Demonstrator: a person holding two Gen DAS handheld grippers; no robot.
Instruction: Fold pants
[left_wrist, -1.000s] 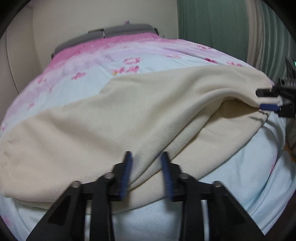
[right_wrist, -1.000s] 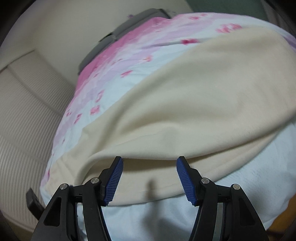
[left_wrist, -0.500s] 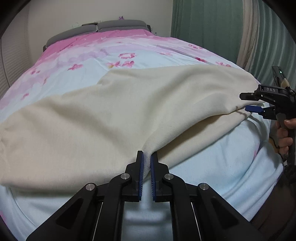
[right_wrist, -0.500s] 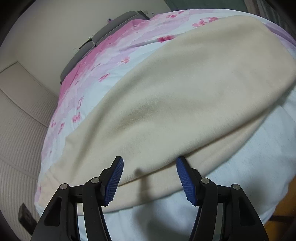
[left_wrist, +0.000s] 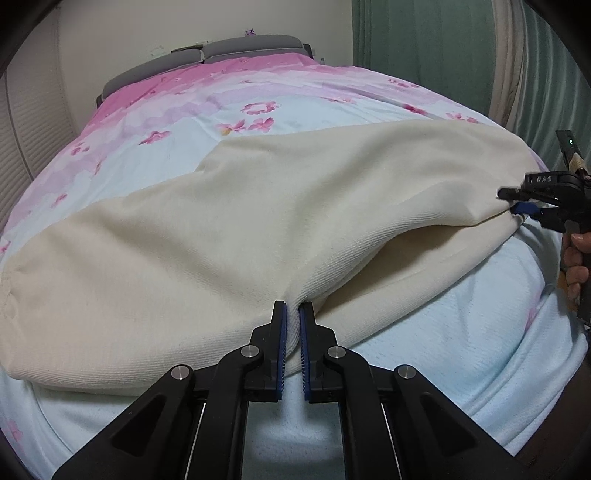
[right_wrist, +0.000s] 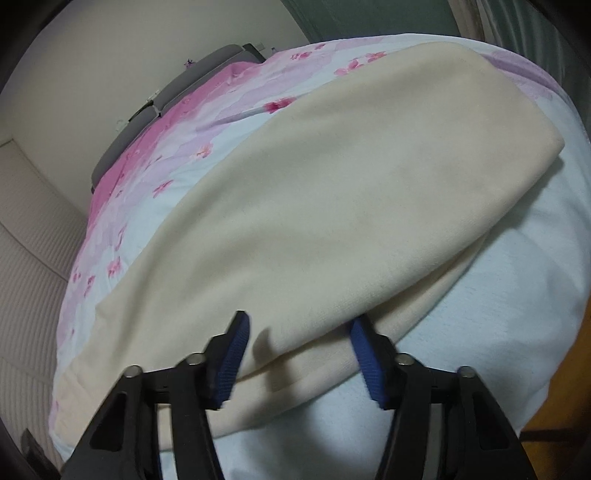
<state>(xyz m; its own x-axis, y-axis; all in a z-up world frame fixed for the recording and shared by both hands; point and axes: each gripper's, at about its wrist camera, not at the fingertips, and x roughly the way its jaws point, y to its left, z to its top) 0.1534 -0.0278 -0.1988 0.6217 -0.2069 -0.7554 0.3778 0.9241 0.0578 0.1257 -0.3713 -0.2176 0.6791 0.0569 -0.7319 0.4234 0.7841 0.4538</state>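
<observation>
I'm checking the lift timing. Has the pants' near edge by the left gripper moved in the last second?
Yes. The left gripper has shut on the pants and raised that edge off the bedspread, opening a gap beneath.

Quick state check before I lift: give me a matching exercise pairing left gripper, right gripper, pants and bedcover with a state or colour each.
1. left gripper
2. right gripper
3. pants
4. bedcover

a. cream, lying across the bed
b. open, fabric edge between its fingers
c. pink and pale blue, flowered
d. shut on a fabric edge

Pairs: 1-d, 2-b, 3-a, 4-c
</observation>
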